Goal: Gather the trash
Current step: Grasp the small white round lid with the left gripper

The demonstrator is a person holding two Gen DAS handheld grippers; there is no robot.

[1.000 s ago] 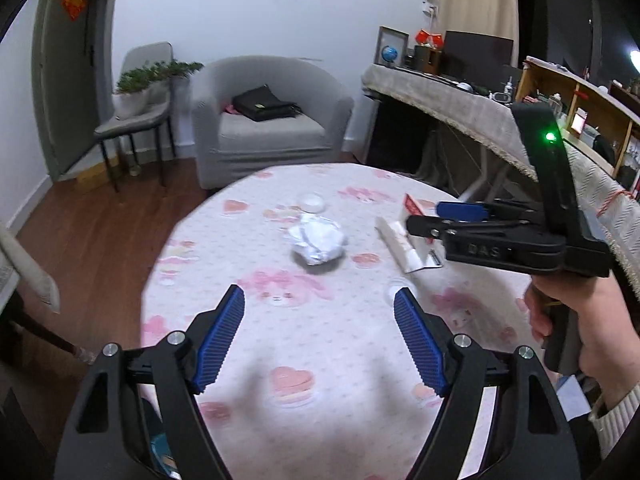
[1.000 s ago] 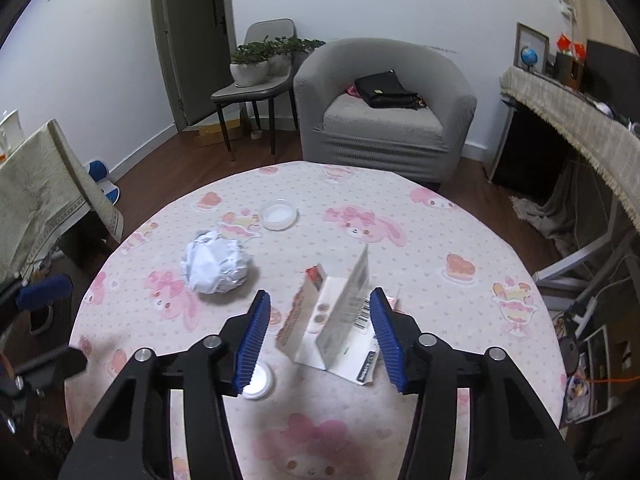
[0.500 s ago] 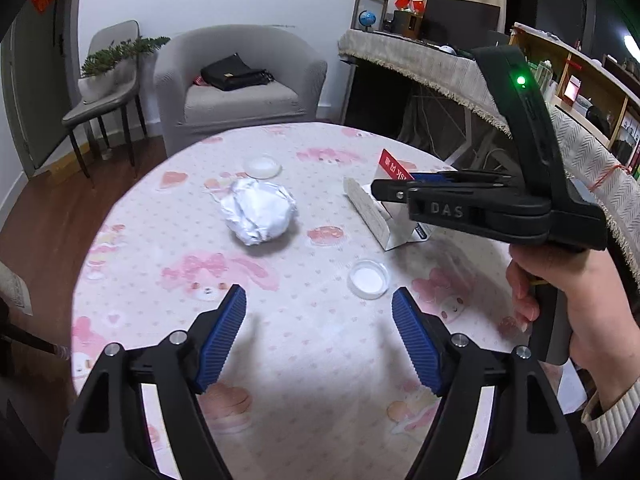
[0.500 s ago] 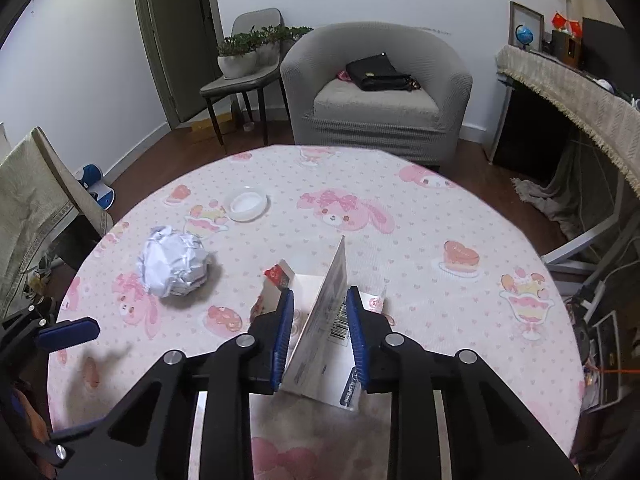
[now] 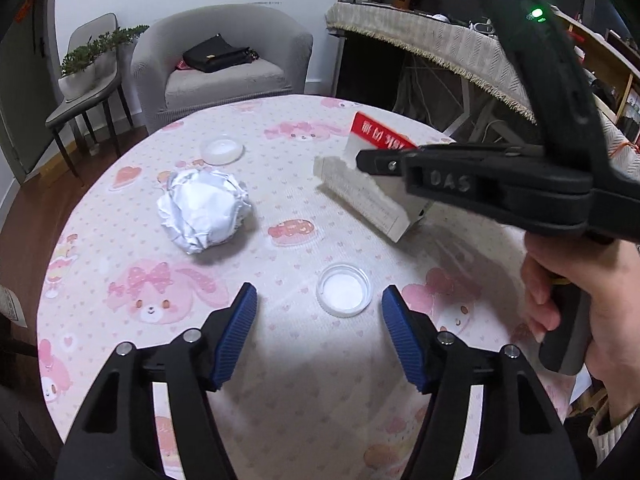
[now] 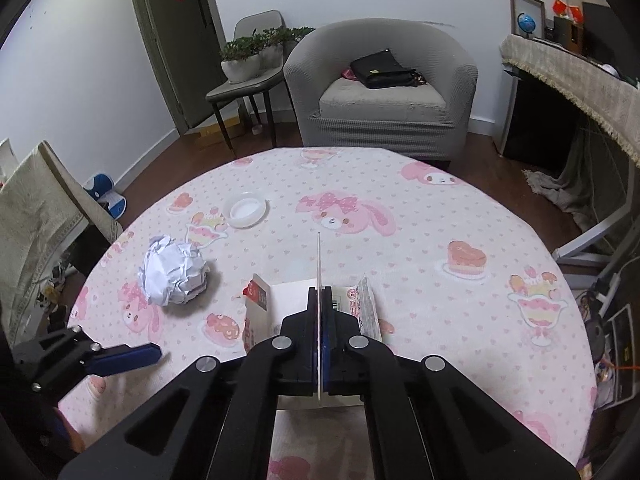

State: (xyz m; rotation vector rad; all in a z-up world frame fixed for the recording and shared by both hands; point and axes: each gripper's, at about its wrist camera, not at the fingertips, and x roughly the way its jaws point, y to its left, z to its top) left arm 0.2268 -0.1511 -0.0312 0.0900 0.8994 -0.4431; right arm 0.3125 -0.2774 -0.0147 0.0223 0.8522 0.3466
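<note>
A torn white and red cardboard box [image 6: 260, 312] lies open on the pink tablecloth. My right gripper [image 6: 319, 300] is shut on its upright flap; from the left wrist view the same gripper [image 5: 362, 160] pinches the box [image 5: 360, 196] from the right. A crumpled white paper ball [image 5: 202, 210] [image 6: 174, 272] sits left of the box. A small clear plastic lid [image 5: 343, 289] lies just ahead of my left gripper [image 5: 319, 298], nearer its right finger. The left jaws are closing and the pads do not touch the lid.
A second plastic lid [image 5: 221, 150] [image 6: 247, 210] rests beyond the paper ball. Behind the round table [image 6: 460, 208] stand a grey armchair [image 6: 384, 92] holding a black bag and a chair with potted plants [image 6: 244, 60]. A cloth-covered desk [image 5: 440, 44] runs along the right.
The right jaws closed onto the box's upright flap. The left gripper came forward and down toward the near lid, and its jaws narrowed.
</note>
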